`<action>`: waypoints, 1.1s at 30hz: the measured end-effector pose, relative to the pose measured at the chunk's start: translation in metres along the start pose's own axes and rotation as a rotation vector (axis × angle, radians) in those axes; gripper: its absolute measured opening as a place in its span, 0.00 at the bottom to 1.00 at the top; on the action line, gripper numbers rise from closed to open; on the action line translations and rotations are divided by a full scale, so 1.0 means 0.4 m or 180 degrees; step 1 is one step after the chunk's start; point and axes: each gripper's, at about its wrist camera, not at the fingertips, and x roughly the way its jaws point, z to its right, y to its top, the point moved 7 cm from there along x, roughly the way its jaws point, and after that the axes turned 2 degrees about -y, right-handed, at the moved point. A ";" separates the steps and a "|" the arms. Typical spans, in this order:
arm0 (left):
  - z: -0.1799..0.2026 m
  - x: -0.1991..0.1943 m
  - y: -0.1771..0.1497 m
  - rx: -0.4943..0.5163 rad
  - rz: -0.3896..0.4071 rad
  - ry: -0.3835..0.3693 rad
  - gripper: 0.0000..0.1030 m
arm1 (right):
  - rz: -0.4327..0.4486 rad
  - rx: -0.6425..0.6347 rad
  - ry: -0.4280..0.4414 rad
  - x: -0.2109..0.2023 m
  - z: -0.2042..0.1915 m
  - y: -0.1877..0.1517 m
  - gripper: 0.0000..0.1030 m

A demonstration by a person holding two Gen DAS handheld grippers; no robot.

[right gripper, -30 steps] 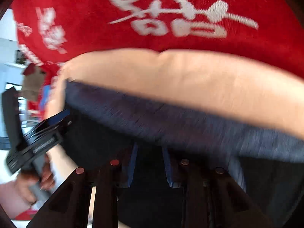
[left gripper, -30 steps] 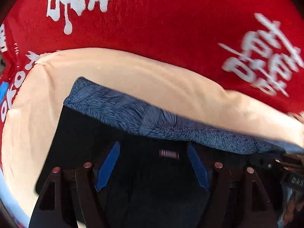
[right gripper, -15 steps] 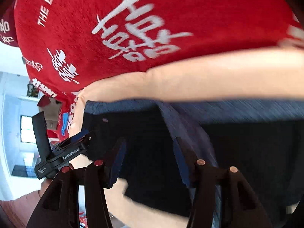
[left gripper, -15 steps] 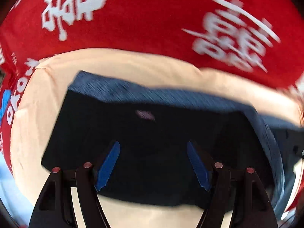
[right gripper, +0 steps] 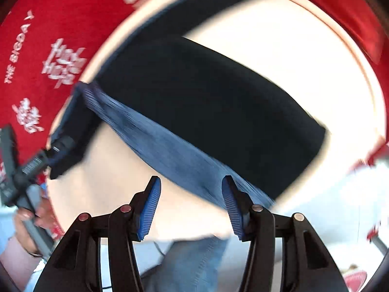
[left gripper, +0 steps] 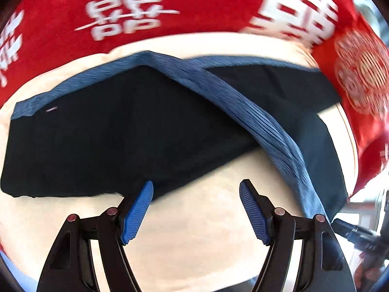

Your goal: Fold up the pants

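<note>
The dark pants (left gripper: 126,131) are seen lying folded on the cream desk (left gripper: 199,219), just ahead of the left hand-held gripper (left gripper: 195,213), whose jaws are spread with nothing held. The right hand-held gripper (right gripper: 190,206) is spread too, with the blue waistband (right gripper: 170,150) ahead of it.

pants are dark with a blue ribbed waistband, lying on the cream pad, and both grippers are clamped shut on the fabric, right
Not quite. The pants are dark with a blue ribbed waistband on the cream pad, but both wrist views show the left gripper and right gripper open, holding nothing.
</note>
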 end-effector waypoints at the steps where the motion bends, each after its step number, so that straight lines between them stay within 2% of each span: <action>1: 0.015 0.002 -0.007 0.0016 -0.0023 -0.0035 0.72 | 0.0006 0.0090 -0.0038 0.002 0.034 -0.032 0.55; 4: 0.068 0.001 -0.030 0.0081 -0.0045 -0.0208 0.72 | -0.0008 0.0378 -0.0066 0.023 0.111 -0.092 0.55; 7: 0.136 0.025 -0.051 0.0176 -0.0088 -0.0328 0.72 | -0.0014 0.0533 0.0106 0.049 0.153 -0.109 0.55; 16: 0.267 0.118 -0.064 0.0179 -0.0299 -0.0519 0.72 | -0.0011 0.0365 0.0579 0.078 0.179 -0.078 0.54; 17: 0.274 0.125 -0.065 0.0142 -0.0339 -0.0537 0.72 | -0.0047 0.0348 0.0646 0.078 0.180 -0.074 0.48; 18: 0.282 0.133 -0.068 0.0111 -0.0378 -0.0564 0.72 | -0.0103 0.0343 0.0720 0.077 0.177 -0.074 0.29; 20: 0.294 0.146 -0.074 0.0069 -0.0446 -0.0601 0.72 | -0.0277 0.0373 0.0757 0.084 0.179 -0.073 0.04; 21: 0.306 0.146 -0.071 0.0091 -0.0436 -0.0619 0.71 | -0.0305 0.0390 0.0782 0.081 0.181 -0.072 0.03; 22: 0.311 0.142 -0.068 0.0102 -0.0432 -0.0669 0.55 | -0.0312 0.0390 0.0819 0.067 0.177 -0.060 0.03; 24: 0.330 0.135 -0.058 0.0084 -0.0515 -0.0807 0.42 | -0.0218 0.0288 0.0878 0.018 0.156 -0.023 0.03; 27: 0.352 0.100 -0.014 0.0064 -0.0410 -0.0809 0.42 | -0.0023 0.0114 0.1040 -0.074 0.114 0.069 0.03; 29: 0.360 0.064 0.027 0.0059 -0.0257 -0.0768 0.42 | 0.0148 -0.0080 0.1094 -0.151 0.084 0.165 0.03; 33: 0.351 -0.009 0.113 0.0062 0.0048 -0.0561 0.43 | 0.0408 -0.0300 0.1220 -0.251 0.038 0.349 0.03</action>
